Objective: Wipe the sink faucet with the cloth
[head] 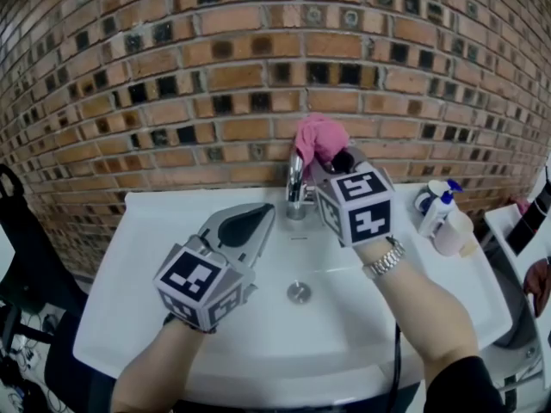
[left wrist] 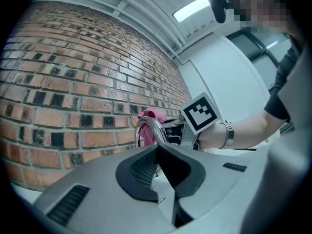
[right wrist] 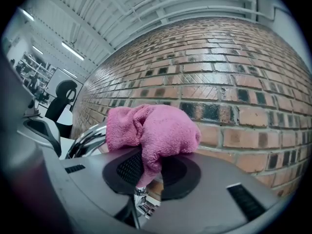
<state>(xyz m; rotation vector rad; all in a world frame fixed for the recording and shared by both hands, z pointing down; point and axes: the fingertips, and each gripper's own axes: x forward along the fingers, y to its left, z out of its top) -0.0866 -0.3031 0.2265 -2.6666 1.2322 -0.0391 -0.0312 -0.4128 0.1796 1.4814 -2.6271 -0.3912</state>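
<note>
The chrome faucet [head: 295,188] stands at the back of the white sink [head: 172,231]. A pink cloth [head: 320,136] sits bunched over the faucet's top, against its right side. My right gripper [head: 334,158] is shut on the cloth, just right of the faucet. In the right gripper view the cloth [right wrist: 156,128] hangs down between the pads, with the faucet's curve [right wrist: 87,138] to its left. My left gripper [head: 258,218] is shut and holds nothing, and it points at the faucet from the front left. The left gripper view shows the faucet [left wrist: 148,130] and cloth [left wrist: 152,115] just beyond its tips [left wrist: 158,165].
A brick wall [head: 215,76] rises right behind the sink. The drain [head: 299,292] lies in the basin's middle. Two pump bottles [head: 443,213] stand on the sink's right rim. A black chair [head: 21,248] is on the floor at the left.
</note>
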